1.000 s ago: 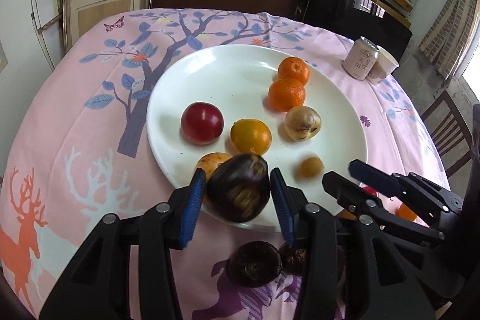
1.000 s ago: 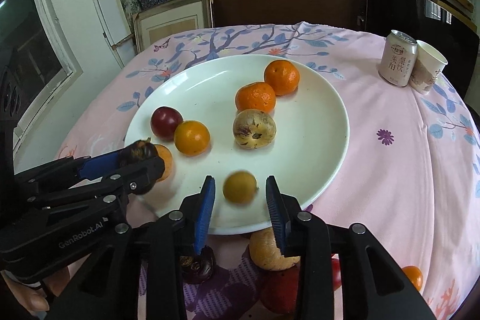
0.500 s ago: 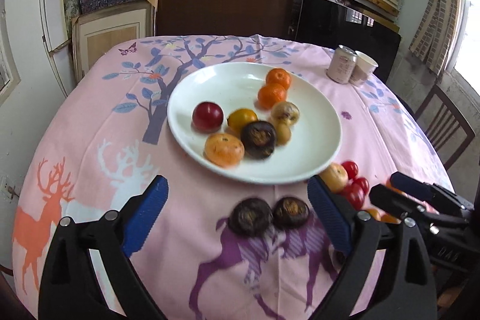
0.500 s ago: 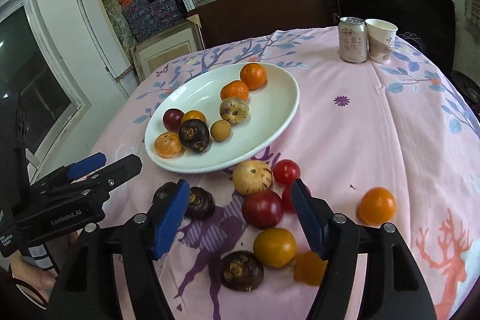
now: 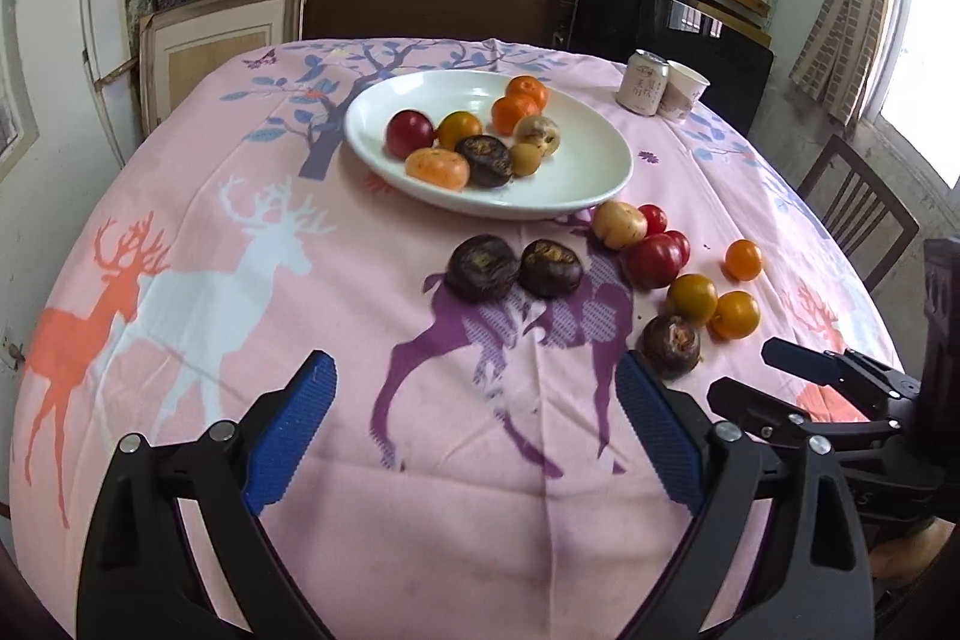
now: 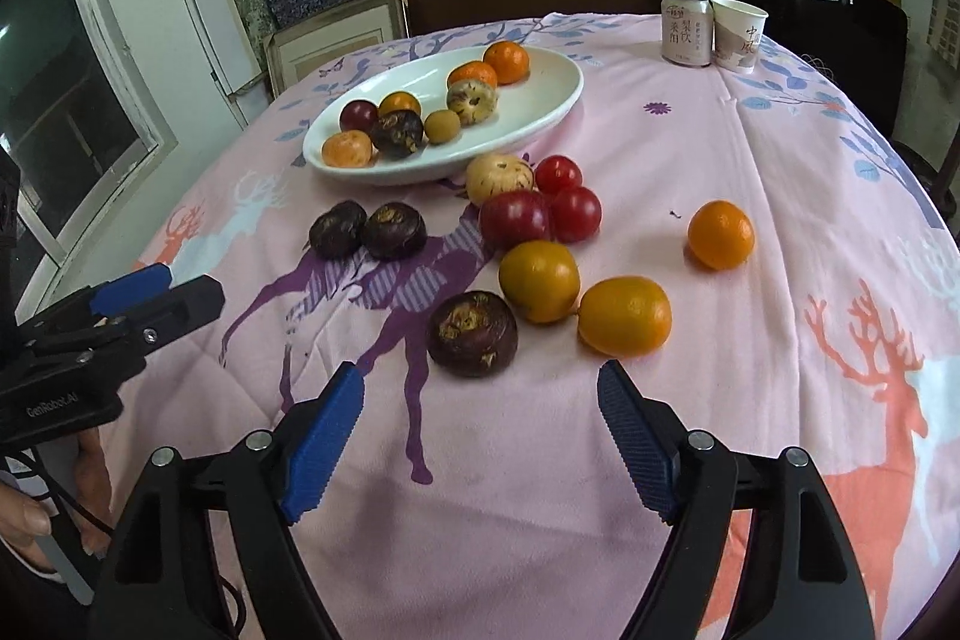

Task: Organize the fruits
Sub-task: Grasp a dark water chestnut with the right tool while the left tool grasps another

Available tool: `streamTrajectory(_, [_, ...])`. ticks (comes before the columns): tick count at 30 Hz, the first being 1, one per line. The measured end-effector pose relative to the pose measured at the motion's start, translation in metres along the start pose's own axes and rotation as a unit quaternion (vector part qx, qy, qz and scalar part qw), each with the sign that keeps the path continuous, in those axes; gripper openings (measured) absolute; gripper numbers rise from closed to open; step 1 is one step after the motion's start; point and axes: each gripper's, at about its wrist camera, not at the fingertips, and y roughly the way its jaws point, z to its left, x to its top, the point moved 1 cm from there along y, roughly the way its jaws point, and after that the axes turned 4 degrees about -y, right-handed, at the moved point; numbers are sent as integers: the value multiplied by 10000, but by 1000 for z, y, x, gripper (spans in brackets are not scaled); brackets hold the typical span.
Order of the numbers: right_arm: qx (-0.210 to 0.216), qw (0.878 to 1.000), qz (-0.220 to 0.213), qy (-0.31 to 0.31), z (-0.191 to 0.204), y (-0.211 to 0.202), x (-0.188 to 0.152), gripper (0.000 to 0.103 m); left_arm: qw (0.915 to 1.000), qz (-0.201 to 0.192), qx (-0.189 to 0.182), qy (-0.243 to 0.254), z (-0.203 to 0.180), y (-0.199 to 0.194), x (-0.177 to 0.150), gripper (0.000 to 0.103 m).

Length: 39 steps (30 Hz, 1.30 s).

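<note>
Shelves of boxes stand behind the pink deer tablecloth (image 5: 180,280) in the left wrist view, where the left gripper (image 5: 474,400) is wide apart and empty, its jaws just opened, with two dark fruits (image 5: 483,268) near the white plate (image 5: 594,184). From the right wrist, the right gripper (image 6: 480,400) has just been opening too, holding nothing. I think it should come down slowly around the dark fruit (image 6: 472,333) just ahead, without bumping the orange ones (image 6: 540,280).

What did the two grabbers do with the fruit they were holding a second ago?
The left gripper let go of the dark purple fruit, and the right gripper let go of the small yellow-brown fruit. Both fruits now lie on the white plate. Both grippers' jaws have just been opening, with nothing between them, and they pulled back from the plate. The other fruit, can and cup stayed put.
</note>
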Motion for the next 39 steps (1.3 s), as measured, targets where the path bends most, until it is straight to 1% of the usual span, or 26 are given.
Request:
streamTrajectory(4, [-103, 9998, 160, 86, 5, 17, 3, 81, 9996, 101, 24, -269, 25, 1, -7, 93])
streamTrajectory(8, [-308, 9987, 383, 167, 10, 41, 11, 79, 9991, 183, -22, -386, 46, 6, -10, 93])
streamTrajectory(9, [-421, 9984, 344, 148, 12, 45, 13, 79, 9990, 211, -12, -397, 49, 8, -10, 93])
streamTrajectory(11, [-712, 9970, 298, 94, 14, 49, 18, 61, 9983, 304, -14, -490, 59, 13, -9, 93])
streamTrajectory(12, [-818, 9961, 305, 116, 14, 51, 20, 58, 9979, 330, -44, -563, 63, 15, -8, 93])
streamTrajectory(15, [-910, 9953, 300, 122, 13, 53, 22, 53, 9958, 380, -310, -773, 73, 20, -8, 93])
streamTrajectory(16, [-875, 9955, 335, 108, 12, 52, 22, 50, 9954, 430, -344, -787, 73, 23, -8, 93])
streamTrajectory(17, [-719, 9967, 363, 124, 11, 51, 23, 41, 9950, 495, -365, -782, 73, 27, -9, 93])
streamTrajectory(19, [-343, 9982, 452, 170, 10, 48, 23, 41, 9946, 652, -357, -722, 69, 37, -11, 93])
streamTrajectory(21, [-207, 9984, 502, 123, 13, 48, 24, 41, 9954, 703, -233, -610, 63, 45, -11, 93])
streamTrajectory(24, [13, 9991, 429, -53, 21, 45, 25, 41, 9972, 658, -85, -348, 53, 47, -11, 93])
streamTrajectory(26, [193, 9992, 344, -97, 22, 42, 28, 41, 9975, 644, 39, -288, 52, 46, -10, 93])
streamTrajectory(29, [418, 9989, 107, -166, 18, 32, 34, 41, 9976, 536, 340, -285, 49, 43, -3, 93])
streamTrajectory(32, [683, 9973, -274, 34, 4, 20, 36, 41, 9976, 499, 264, -404, 44, 45, 6, 93])
streamTrajectory(33, [769, 9964, -348, 82, 1, 17, 35, 41, 9981, 481, 207, -337, 38, 50, 11, 93])
streamTrajectory(34, [850, 9955, -387, 125, -2, 15, 35, 41, 9983, 483, 227, -220, 31, 57, 15, 93])
streamTrajectory(36, [1022, 9934, -490, 154, -6, 12, 36, 41, 9974, 614, 373, 0, 21, 73, 19, 93])
streamTrajectory(37, [1067, 9926, -571, 123, -7, 10, 36, 41, 9969, 697, 367, 89, 16, 82, 20, 93])
streamTrajectory(39, [1105, 9920, -597, 109, -8, 9, 36, 41, 9960, 792, 357, 192, 8, 93, 20, 93])
